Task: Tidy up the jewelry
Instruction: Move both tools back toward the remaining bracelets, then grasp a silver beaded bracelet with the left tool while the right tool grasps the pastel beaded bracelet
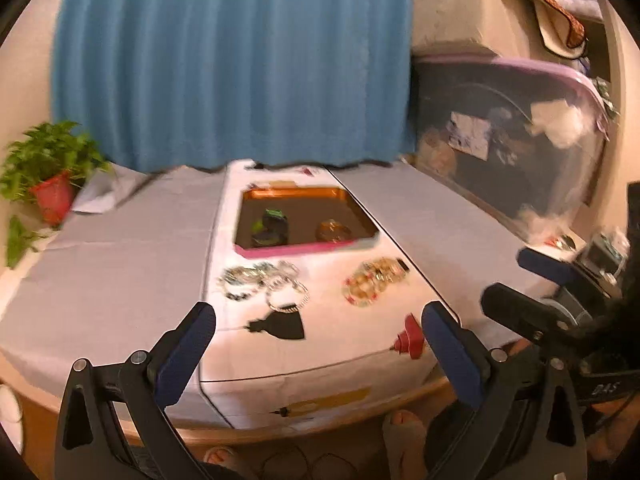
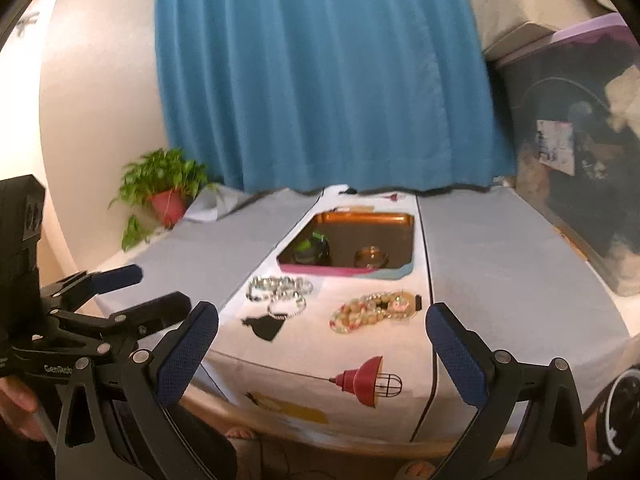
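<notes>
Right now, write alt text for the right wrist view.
The open right gripper hovers before a cloth-covered table where silver bracelets and gold beaded bracelets lie in front of a tray holding more jewelry. The left gripper, a potted plant and a blue curtain frame the scene.

Both grippers are black plastic frames with triangular cut-outs and round silver screws at the joints. The left gripper (image 1: 318, 342) and right gripper (image 2: 322, 344) carry dark blue textured pads (image 2: 186, 354). White lettering marks one frame at lower left of the right wrist view. Bare toes (image 1: 404, 418) show at bottom.
</notes>
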The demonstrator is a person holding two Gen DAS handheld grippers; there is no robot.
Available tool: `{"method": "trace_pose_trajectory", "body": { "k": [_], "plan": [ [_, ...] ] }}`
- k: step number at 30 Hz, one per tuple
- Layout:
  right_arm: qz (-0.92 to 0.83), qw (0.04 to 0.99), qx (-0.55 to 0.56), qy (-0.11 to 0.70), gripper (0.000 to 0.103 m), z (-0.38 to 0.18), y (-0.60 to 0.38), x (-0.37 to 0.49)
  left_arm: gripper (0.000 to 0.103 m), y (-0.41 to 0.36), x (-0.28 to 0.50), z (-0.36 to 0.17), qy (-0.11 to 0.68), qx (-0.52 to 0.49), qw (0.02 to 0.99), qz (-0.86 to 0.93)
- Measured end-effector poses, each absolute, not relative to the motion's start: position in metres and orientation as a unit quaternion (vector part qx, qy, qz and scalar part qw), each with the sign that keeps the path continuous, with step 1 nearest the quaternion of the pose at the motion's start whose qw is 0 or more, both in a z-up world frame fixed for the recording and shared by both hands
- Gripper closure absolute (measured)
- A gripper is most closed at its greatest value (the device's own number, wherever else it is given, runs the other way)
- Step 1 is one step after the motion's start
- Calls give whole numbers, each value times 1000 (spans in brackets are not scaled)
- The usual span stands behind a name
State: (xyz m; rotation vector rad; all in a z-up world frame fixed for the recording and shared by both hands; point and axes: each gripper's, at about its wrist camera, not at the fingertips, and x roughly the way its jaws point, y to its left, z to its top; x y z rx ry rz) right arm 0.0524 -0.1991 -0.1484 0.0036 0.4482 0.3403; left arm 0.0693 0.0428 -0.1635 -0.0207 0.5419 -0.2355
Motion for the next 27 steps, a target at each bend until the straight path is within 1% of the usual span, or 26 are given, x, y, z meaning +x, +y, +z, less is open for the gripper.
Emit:
{"method": "trace_pose_trajectory", "body": {
  "k": [3, 4, 5, 7, 9, 10, 11, 12, 13, 14, 15, 16, 17, 18, 19, 23, 27],
  "plan": [
    [177, 956, -16, 234, 3, -166, -195, 67, 1, 51, 80, -180, 261, -36, 956, -130],
    [180, 954, -20, 238, 9, -171, -194, 72, 1, 55, 85, -185, 260, -45, 955, -132],
    [184, 952, -27, 243, 20, -177, -193, 77, 1, 57, 89, -188, 260, -46, 956, -130],
    [188, 947, -41, 259, 27, -188, -190, 91, 1, 62, 102, -194, 264, -39, 956, -122],
    [201, 940, -41, 274, 29, -200, -189, 106, 3, 65, 120, -200, 273, -33, 952, -130],
    [206, 938, -38, 277, 31, -204, -190, 112, 10, 66, 125, -202, 276, -29, 952, -130],
    [210, 936, -36, 280, 35, -208, -191, 120, 24, 64, 132, -206, 282, -21, 951, -128],
    [212, 934, -38, 284, 38, -213, -191, 129, 30, 63, 143, -211, 292, -10, 948, -128],
    [214, 932, -41, 288, 47, -217, -191, 138, 40, 61, 150, -215, 301, -4, 945, -128],
    [217, 930, -43, 293, 63, -221, -190, 145, 47, 61, 158, -221, 311, -3, 941, -131],
    [220, 926, -44, 302, 73, -227, -190, 155, 49, 62, 168, -229, 324, -8, 936, -137],
    [219, 923, -48, 311, 89, -232, -189, 164, 50, 62, 172, -233, 329, -10, 935, -135],
    [212, 921, -49, 323, 91, -239, -190, 176, 53, 63, 177, -237, 332, -13, 934, -131],
    [213, 920, -43, 327, 91, -242, -192, 182, 56, 64, 181, -239, 330, -14, 936, -123],
    [215, 918, -34, 332, 91, -245, -194, 189, 61, 66, 182, -240, 323, -18, 938, -122],
    [218, 913, -13, 346, 91, -254, -199, 211, 62, 68, 196, -244, 319, -12, 941, -117],
    [224, 906, -4, 358, 91, -261, -197, 224, 63, 63, 217, -258, 359, -17, 923, -138]
  ]
}}
